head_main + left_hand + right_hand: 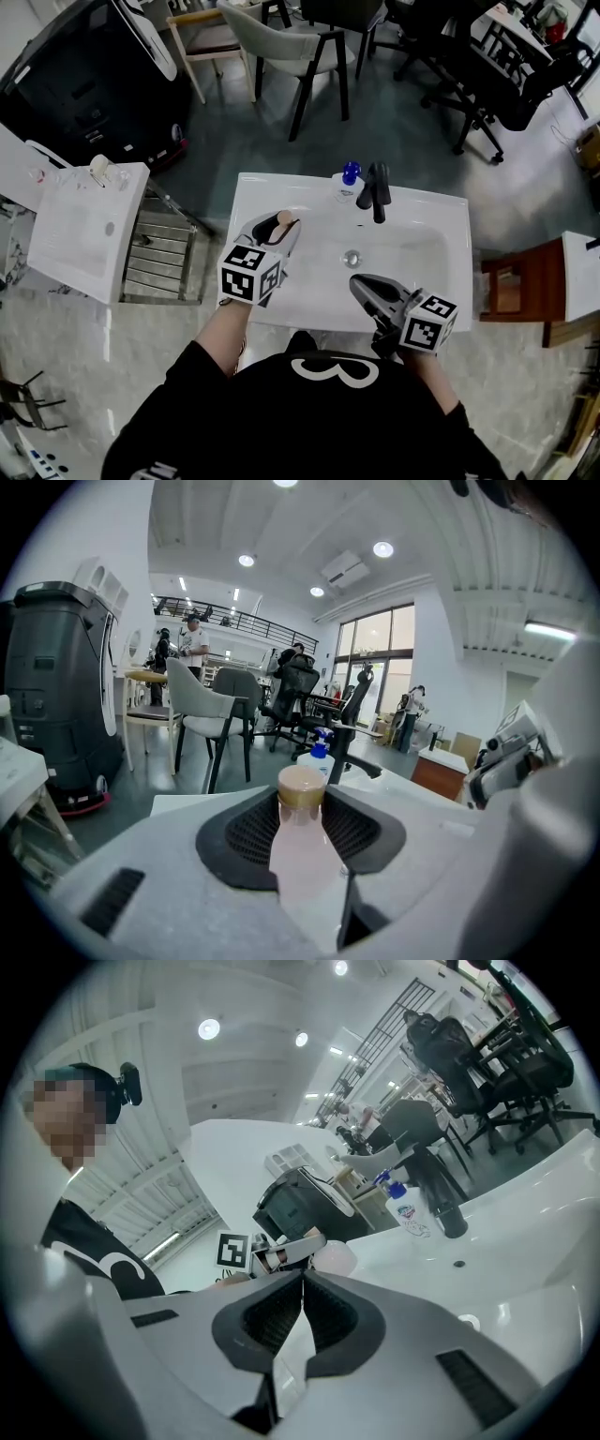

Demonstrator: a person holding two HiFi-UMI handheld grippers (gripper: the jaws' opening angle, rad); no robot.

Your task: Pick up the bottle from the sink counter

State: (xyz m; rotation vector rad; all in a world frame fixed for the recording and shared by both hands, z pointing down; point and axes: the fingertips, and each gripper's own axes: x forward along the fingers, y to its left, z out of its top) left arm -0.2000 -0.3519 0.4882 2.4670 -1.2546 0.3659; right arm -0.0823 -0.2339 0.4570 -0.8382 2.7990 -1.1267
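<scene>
Open office floor with a grey chair (281, 37) behind, white sink table (441, 220) in the middle. At 10 o'clock from the drain (352, 258), left hand-held gripper (281, 223) partly open, pads pressed on a pale pink bottle (302, 855) with tan cap. At 5 o'clock, right hand-held gripper (360, 281) closed, empty. At 12 o'clock, blue-topped pump bottle (348, 183) beside black faucet (378, 192).

Your left gripper (274, 228) is over the front-left part of the sink counter (251, 192), with the bottle (284, 219) between its jaws. Your right gripper (367, 287) is at the front edge, right of the drain (352, 258) in the basin. The faucet (378, 193) stands on the back rim, with the pump bottle (348, 181) just left of it. A chair (281, 42) stands behind the counter and a stool (517, 286) to its right
</scene>
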